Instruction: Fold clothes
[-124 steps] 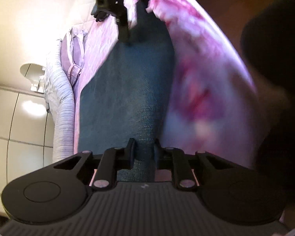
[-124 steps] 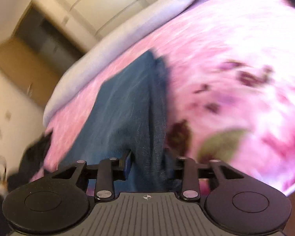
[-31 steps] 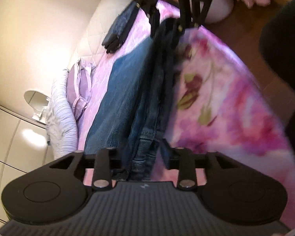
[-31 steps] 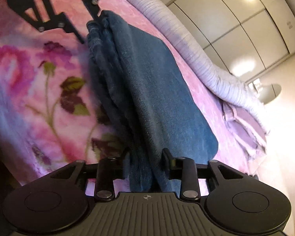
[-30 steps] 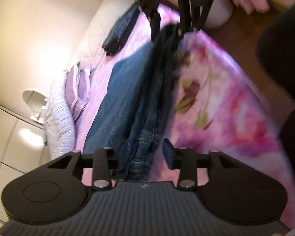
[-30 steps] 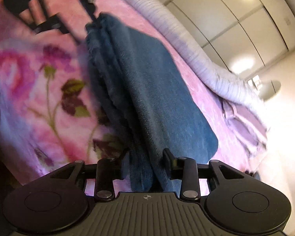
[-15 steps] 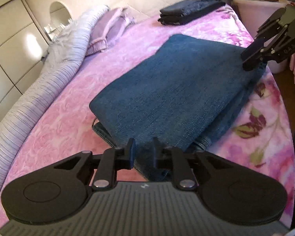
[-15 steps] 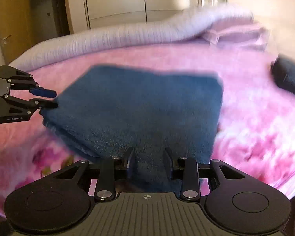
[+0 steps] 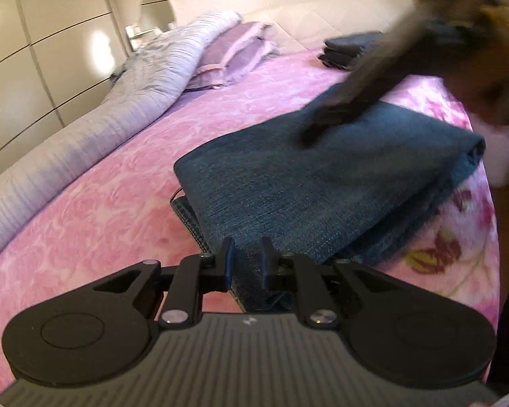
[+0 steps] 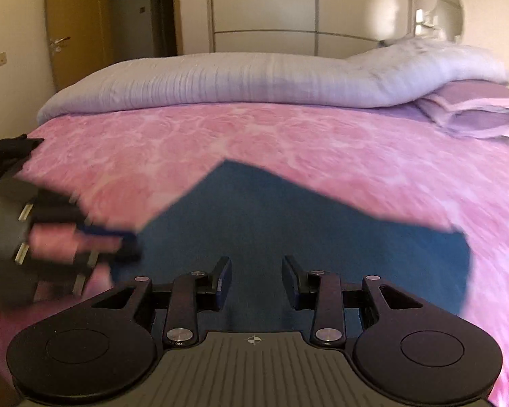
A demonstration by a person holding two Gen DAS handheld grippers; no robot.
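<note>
Bed (image 10: 220, 142): covered by a pink floral bedspread, on which everything else is laid.
Rolled duvet (image 10: 241, 81): a pale lilac ribbed roll is seen along the far edge at 12 o'clock in the right wrist view.
Jeans (image 9: 322, 183): folded into a thick blue denim stack near the bed's edge, filling the centre of the left wrist view.
Pillows (image 9: 234, 54): lilac, stacked at 12 o'clock beside the duvet.
Dark folded garments (image 9: 349, 47): set near the headboard at 1 o'clock, well apart from the jeans.
Left gripper (image 9: 246, 266): fingers are clenched on the near hem of the jeans.
Right gripper (image 10: 256, 283): fingers are held apart above the denim, nothing gripped; blurred over the jeans at 1 o'clock in the left view.
Writing: none that can be read.
</note>
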